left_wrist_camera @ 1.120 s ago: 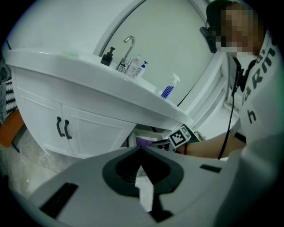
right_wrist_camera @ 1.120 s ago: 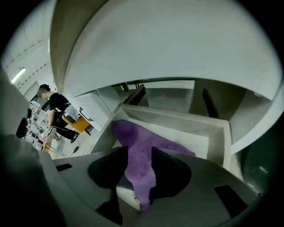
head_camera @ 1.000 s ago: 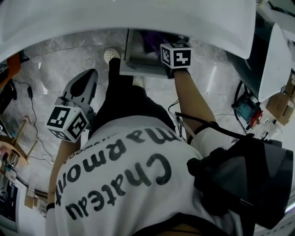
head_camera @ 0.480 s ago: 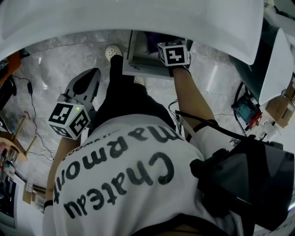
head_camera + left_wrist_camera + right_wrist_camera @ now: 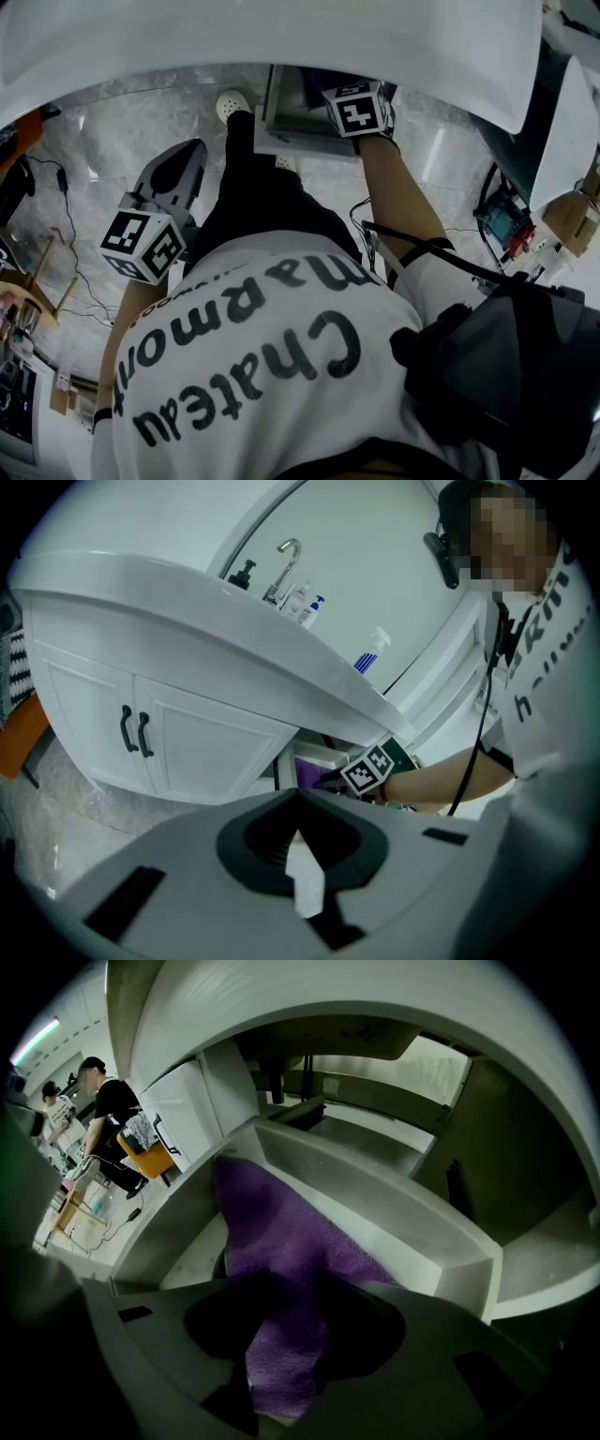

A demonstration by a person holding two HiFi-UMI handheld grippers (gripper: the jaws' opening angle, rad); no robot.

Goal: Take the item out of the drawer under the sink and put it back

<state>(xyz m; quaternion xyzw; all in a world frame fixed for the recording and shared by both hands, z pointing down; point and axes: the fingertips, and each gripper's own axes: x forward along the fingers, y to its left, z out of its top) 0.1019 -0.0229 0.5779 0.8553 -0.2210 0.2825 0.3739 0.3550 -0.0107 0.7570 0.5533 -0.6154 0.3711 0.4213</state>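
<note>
The drawer (image 5: 403, 1213) under the white sink (image 5: 281, 37) stands pulled out. A purple cloth (image 5: 281, 1232) lies in it, draped up its left side. My right gripper (image 5: 286, 1283) reaches into the drawer and is shut on the near end of the cloth, which runs through the narrow gap between the pads. From above, its marker cube (image 5: 358, 108) hides the jaws at the drawer's front. My left gripper (image 5: 190, 155) hangs beside the person's left leg, away from the drawer, its jaws together with nothing in them.
Left of the drawer are two shut cabinet doors (image 5: 131, 733) with dark handles. A faucet (image 5: 286, 564) and bottles stand on the sink top. The person's feet (image 5: 232, 101) stand on the marble floor next to the drawer. Cables (image 5: 66, 234) and clutter lie on the floor at left.
The right gripper's cube has shifted only slightly at the drawer front. The left gripper has stayed by the leg.
</note>
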